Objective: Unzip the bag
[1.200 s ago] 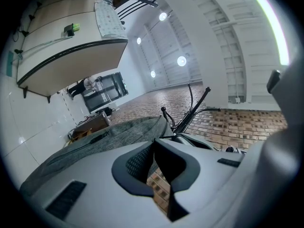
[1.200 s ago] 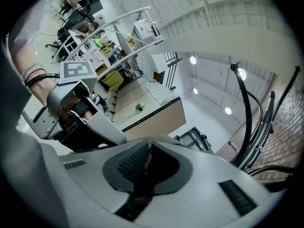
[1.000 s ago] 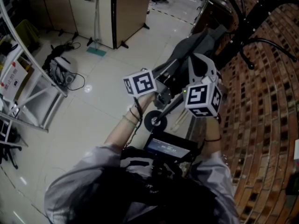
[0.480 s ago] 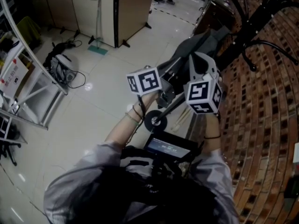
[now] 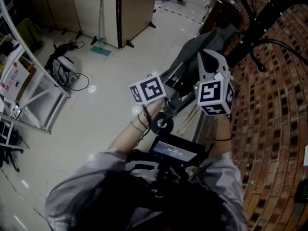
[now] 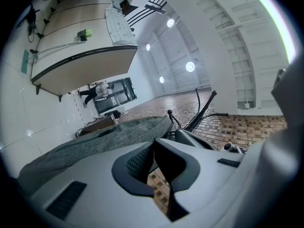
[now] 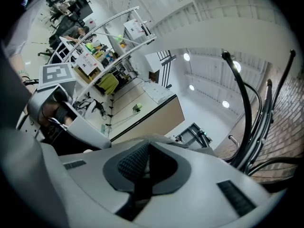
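The grey bag (image 5: 190, 52) hangs in the upper middle of the head view, against a black coat stand (image 5: 269, 13) whose curved arms fill the upper right corner. A brick-patterned surface (image 5: 269, 129) runs down the right edge and a pale glossy floor (image 5: 106, 81) spreads to the left. Both tools are raised to the bag at the centre of the frame, the left one's marker cube (image 5: 150, 89) just left of the right one's marker cube (image 5: 215, 96). In the left gripper view the left claw (image 6: 153, 144) is pressed together at the tips. The bag's grey fabric lies directly behind it and stretches to the lower left of that frame. Whether a bit of fabric or zip is pinched there cannot be made out. In the right gripper view the right claw (image 7: 145, 160) is all but together and is just starting to part. A small pale bit shows in the narrow slit, too small to identify, and the bag's edge sits right above the tips at mid-frame. The stand's black rods rise along the right side of that view. A wooden cabinet (image 5: 134, 8) stands at the top of the head view.
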